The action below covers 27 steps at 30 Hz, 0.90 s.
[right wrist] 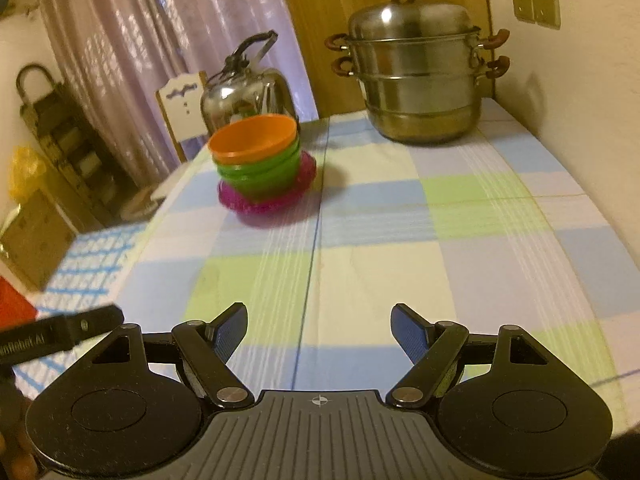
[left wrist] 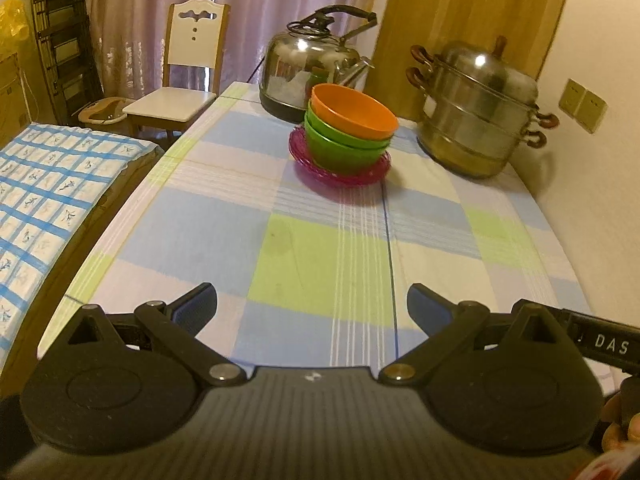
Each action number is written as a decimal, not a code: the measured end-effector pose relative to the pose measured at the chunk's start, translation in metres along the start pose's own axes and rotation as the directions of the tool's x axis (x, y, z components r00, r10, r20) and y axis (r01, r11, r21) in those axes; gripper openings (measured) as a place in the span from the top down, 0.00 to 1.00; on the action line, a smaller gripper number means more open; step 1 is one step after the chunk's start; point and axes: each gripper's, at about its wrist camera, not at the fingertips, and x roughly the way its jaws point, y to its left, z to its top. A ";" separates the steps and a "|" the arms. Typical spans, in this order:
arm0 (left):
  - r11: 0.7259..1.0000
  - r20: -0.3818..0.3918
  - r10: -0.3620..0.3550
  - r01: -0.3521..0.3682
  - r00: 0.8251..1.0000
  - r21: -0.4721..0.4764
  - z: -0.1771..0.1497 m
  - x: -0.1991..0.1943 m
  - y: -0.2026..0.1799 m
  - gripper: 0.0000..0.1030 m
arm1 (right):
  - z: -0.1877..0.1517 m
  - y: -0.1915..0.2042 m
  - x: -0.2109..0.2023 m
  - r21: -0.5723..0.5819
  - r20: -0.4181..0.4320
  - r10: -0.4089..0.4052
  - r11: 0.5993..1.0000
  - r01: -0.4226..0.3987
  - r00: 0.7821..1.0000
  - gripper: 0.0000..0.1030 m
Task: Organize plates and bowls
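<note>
Green bowls [left wrist: 347, 145] mostly hidden under orange bowl [left wrist: 354, 111]

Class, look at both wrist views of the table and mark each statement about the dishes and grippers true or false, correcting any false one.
1. The orange bowl sits on top of the green bowls. True.
2. The bowls stand on a pink plate. True.
3. The left gripper holds a bowl. False: it is open and empty.
4. The steamer pot has no lid. False: a lid is on it.
5. The right gripper is open. True.
</note>
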 end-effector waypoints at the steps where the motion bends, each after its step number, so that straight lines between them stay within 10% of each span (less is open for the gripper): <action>1: 1.000 -0.005 -0.002 0.002 1.000 -0.003 -0.003 -0.004 -0.001 0.02 | -0.003 0.002 -0.006 -0.014 -0.003 0.000 1.000 0.000 1.000 0.24; 27: 0.998 -0.047 -0.002 0.005 0.999 0.063 -0.045 -0.061 -0.029 0.02 | -0.043 0.018 -0.081 -0.095 0.020 -0.039 0.995 0.040 0.999 0.24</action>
